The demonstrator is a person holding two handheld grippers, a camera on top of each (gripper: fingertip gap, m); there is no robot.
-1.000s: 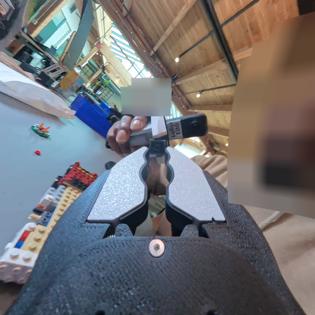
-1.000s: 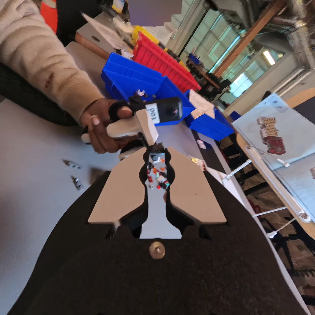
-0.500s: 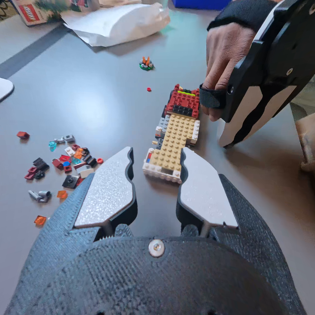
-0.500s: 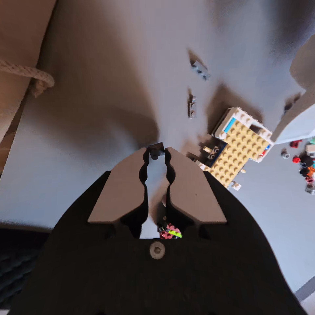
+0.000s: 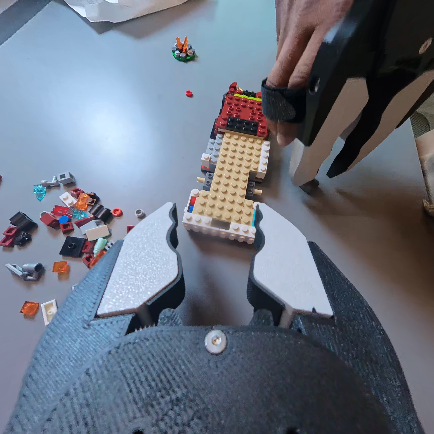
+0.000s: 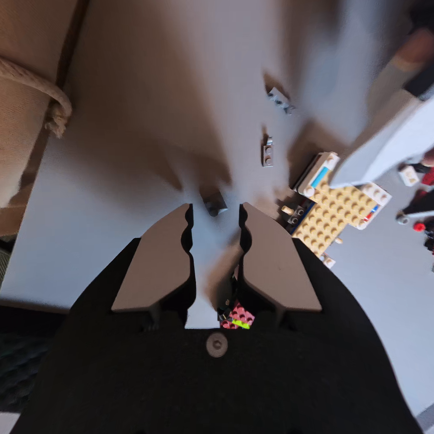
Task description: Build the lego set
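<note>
Straddling the brick-built vehicle chassis (image 5: 231,187), the left gripper (image 5: 216,209) gapes unclamped; centre before squeezing, while the right gripper (image 6: 216,206) hovers apart over a grey piece (image 6: 214,202).

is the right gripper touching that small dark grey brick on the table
Apart. The right wrist view shows the right gripper open, and the small dark grey brick lies on the table beyond the fingertips, with bare table on both sides.
</note>
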